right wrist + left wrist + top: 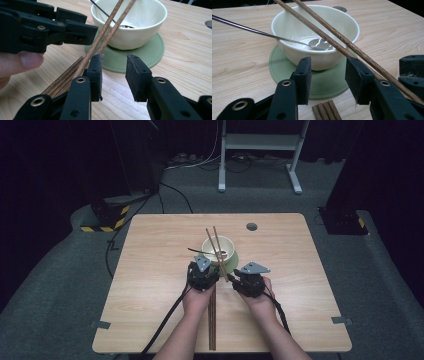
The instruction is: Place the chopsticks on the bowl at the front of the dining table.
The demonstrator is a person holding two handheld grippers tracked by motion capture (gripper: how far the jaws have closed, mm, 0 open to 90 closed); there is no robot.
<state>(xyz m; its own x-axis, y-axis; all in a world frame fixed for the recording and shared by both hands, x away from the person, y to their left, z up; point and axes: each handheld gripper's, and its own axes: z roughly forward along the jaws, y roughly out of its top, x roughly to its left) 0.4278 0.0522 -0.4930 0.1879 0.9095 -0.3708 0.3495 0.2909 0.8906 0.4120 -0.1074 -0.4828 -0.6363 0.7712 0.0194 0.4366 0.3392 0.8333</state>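
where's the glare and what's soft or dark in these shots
High view: the table is evenly lit and the room around it falls to near black. Left gripper view: bright glints on the spoon inside the bowl; the near jaws look slightly soft. Right gripper view: the thumb at the left edge is blurred, the bowl's far rim washed pale.

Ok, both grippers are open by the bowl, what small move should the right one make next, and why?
Probably slide the right gripper a little leftward in its own view, then close. Its jaws stand open on nothing, and the two chopsticks leaning on the bowl run just outside its left-hand jaw, so closing now would likely miss them.
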